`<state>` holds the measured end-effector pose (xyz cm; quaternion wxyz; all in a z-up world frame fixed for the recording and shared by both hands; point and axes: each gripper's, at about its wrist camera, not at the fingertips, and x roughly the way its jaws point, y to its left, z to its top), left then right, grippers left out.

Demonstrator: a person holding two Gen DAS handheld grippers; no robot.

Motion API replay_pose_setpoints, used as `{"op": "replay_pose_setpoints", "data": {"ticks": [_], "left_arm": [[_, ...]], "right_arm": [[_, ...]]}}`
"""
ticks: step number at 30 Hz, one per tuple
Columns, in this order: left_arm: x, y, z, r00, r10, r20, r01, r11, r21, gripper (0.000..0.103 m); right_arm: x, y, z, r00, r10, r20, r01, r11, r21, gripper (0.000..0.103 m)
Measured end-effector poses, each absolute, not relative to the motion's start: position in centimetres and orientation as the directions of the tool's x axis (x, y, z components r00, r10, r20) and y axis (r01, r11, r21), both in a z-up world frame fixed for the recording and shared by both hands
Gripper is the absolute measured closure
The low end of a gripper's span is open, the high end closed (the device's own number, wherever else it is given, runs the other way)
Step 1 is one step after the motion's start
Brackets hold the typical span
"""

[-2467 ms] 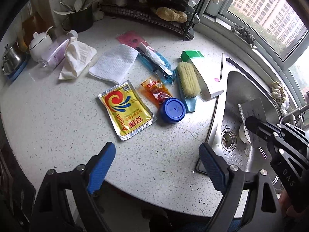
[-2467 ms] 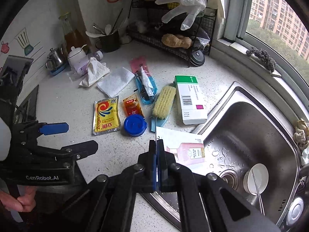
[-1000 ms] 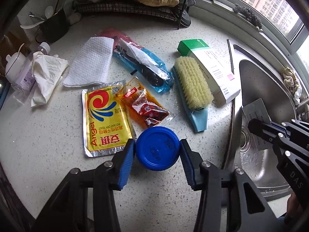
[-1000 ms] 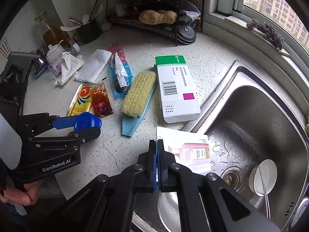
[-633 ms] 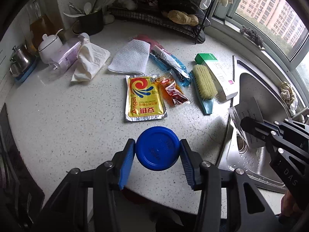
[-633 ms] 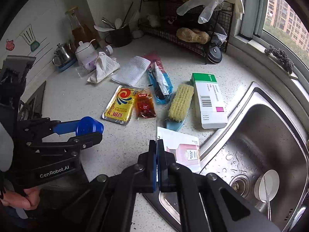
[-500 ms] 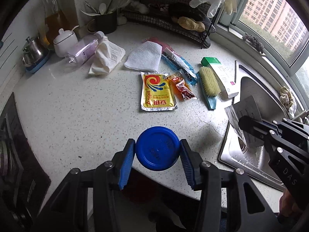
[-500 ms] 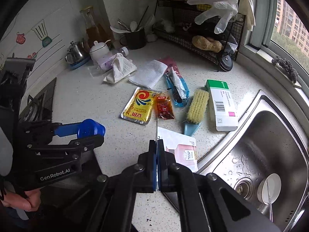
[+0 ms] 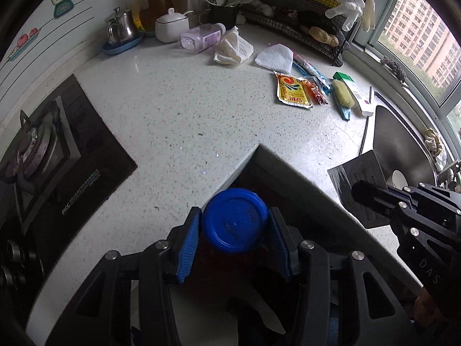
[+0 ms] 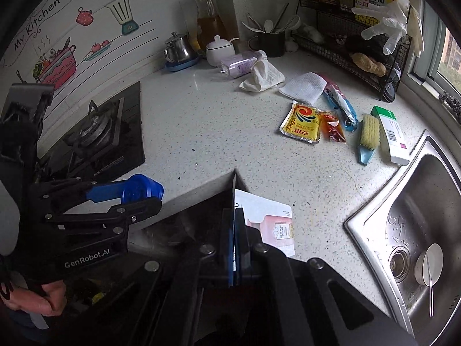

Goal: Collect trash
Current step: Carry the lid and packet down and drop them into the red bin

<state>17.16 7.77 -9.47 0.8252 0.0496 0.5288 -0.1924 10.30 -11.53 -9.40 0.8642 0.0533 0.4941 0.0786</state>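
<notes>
My left gripper (image 9: 234, 232) is clamped on a round blue lid (image 9: 234, 220), one blue pad against each side of its rim. The lid's flat top faces my left wrist camera and, being a disc, it has no long axis. In the right wrist view the same lid (image 10: 141, 191) appears nearly edge-on. It hangs off the counter, over the dark gap below the inner corner of the speckled countertop (image 9: 178, 109).

My right gripper (image 10: 232, 248) has its fingers pressed together on a thin white-and-pink printed paper wrapper (image 10: 269, 225). The wrapper stands on edge between the pads; its free end extends away from the camera over the counter's edge. In the left wrist view it (image 9: 360, 184) shows only as a dark sheet ahead of that gripper's tip.

Near the sink (image 10: 417, 201) a row of items lies flat on the counter:
- a yellow yeast sachet (image 10: 302, 122)
- a red sauce packet (image 10: 334, 128) just beside it
- a blue wrapper (image 10: 340, 106)
- a scrub brush (image 10: 368, 137)
- a green-and-white box (image 10: 390, 135)

The long axes of the brush and the box run roughly parallel. A gas hob (image 9: 43, 155) sits at the left.
</notes>
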Motion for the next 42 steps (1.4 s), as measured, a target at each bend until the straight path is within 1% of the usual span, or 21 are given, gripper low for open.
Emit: {"op": "replay_pose_setpoints", "data": {"ticks": [7,10,16,22,27,30,36,42], "left_arm": [[13.1,11.1,-12.7,0.319,-0.247,-0.915,0.354,0.927,-0.126,0.059],[11.8,11.9,-14.6,0.282,-0.251,-0.926,0.345,0.927,-0.146,0.059],[10.8,11.8,-18.5,0.241,-0.25,-0.938,0.338,0.927,-0.161,0.059],[10.7,10.5,-22.9,0.254,-0.225,-0.941,0.36,0.925,-0.124,0.059],[11.6,9.3,-28.4,0.226,-0.242,-0.944,0.37,0.917,-0.146,0.059],[12.0,8.7,-32.1,0.21,-0.239,-0.948,0.378,0.914,-0.147,0.059],[13.3,7.4,-39.1,0.16,-0.266,-0.951,0.39,0.902,-0.186,0.059],[14.2,5.5,-43.2,0.144,-0.249,-0.958,0.4,0.9,-0.174,0.059]], "right_arm": [[6.9,-8.2,-11.9,0.45,0.205,-0.869,-0.112,0.979,0.173,0.102],[5.8,-7.7,-13.4,0.419,0.204,-0.885,-0.12,0.978,0.168,0.102],[5.0,-7.5,-17.5,0.361,0.212,-0.908,-0.128,0.976,0.177,0.102],[5.2,-8.4,-22.4,0.316,0.235,-0.919,-0.132,0.97,0.203,0.102],[5.0,-9.1,-27.7,0.296,0.247,-0.923,-0.131,0.967,0.217,0.102],[5.3,-9.7,-31.4,0.291,0.238,-0.927,-0.115,0.97,0.214,0.102],[6.4,-10.6,-38.4,0.27,0.225,-0.936,-0.085,0.974,0.21,0.102],[7.4,-11.2,-42.3,0.264,0.223,-0.938,-0.08,0.975,0.209,0.102]]}}
